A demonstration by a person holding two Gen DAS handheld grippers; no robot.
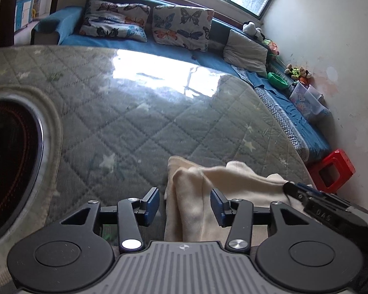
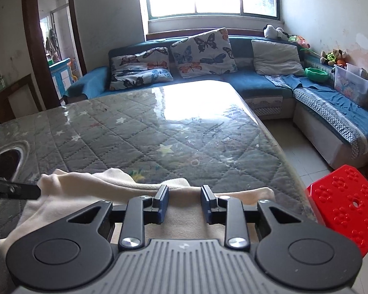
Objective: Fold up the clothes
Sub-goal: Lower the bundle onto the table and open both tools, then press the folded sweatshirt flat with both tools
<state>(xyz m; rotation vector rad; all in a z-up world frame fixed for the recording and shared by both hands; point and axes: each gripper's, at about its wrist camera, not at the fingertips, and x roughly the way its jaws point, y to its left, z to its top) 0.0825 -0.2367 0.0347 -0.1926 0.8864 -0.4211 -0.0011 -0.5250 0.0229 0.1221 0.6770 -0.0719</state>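
A cream cloth garment (image 1: 196,196) lies bunched at the near edge of the quilted grey table (image 1: 135,122); in the right wrist view it (image 2: 90,188) spreads across the near table edge. My left gripper (image 1: 185,204) is open, its blue pads either side of a fold of the cloth without pinching it. My right gripper (image 2: 184,203) is open just above the cloth's near part. In the left wrist view the right gripper (image 1: 306,197) shows at the cloth's right end. In the right wrist view the left gripper (image 2: 24,191) touches the cloth's left end.
A round black hotplate (image 1: 9,161) is set into the table at the left. A red plastic stool (image 2: 346,208) stands by the table's right corner. A blue corner sofa (image 2: 257,83) with butterfly cushions, toys and a plastic box lines the far and right walls.
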